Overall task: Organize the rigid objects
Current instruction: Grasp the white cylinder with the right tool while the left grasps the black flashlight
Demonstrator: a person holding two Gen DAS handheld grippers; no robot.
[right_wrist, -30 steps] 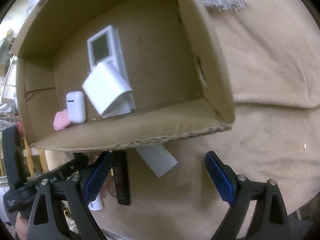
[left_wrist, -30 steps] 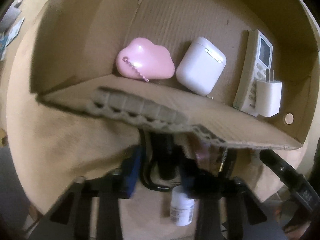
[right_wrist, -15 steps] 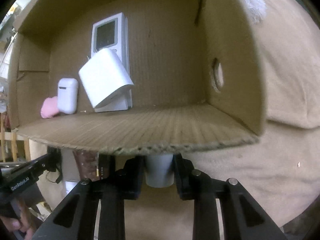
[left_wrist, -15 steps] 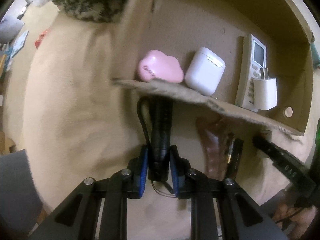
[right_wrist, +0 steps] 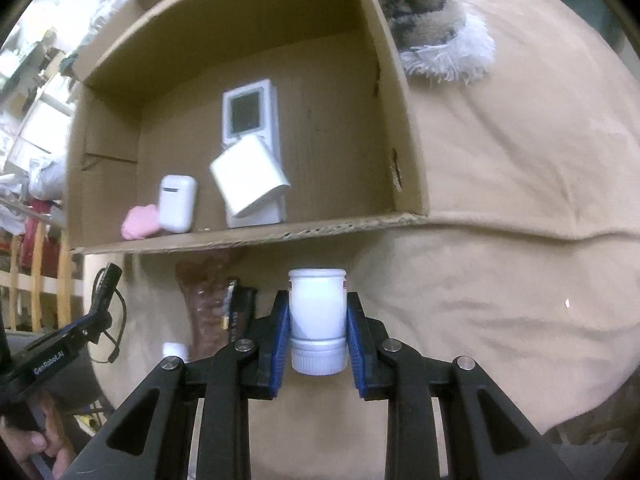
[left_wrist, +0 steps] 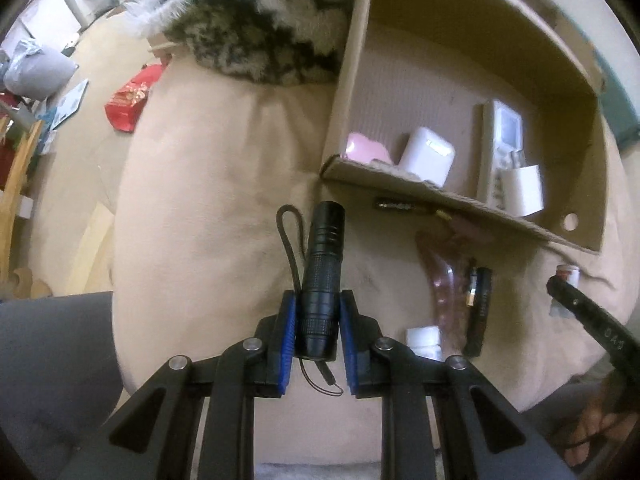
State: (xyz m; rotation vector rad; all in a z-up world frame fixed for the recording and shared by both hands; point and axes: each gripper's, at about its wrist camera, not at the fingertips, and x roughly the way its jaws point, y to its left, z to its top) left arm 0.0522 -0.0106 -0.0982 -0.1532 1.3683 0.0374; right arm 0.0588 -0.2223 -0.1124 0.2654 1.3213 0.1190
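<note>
While left gripper [left_wrist: 317, 322] clamps flashlight [left_wrist: 322, 280], right gripper [right_wrist: 318, 330] clamps bottle [right_wrist: 317, 312] (below box [right_wrist: 256, 234] edge).

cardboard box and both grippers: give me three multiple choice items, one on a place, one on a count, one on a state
1. Where does the white charger lie?
A. on the remote in the box
B. on the beige cushion
C. in the left gripper

2. How many things are in the box?
A. two
B. four
C. six

3. What does the right gripper hold?
A. nothing
B. a black flashlight
C. a white bottle

Answers:
1 A, it overlaps the remote's lower half.
2 B, pink case, earbud case, remote, charger.
3 C, its jaws have just closed and press the bottle's sides; the flashlight is in the left gripper.
</note>
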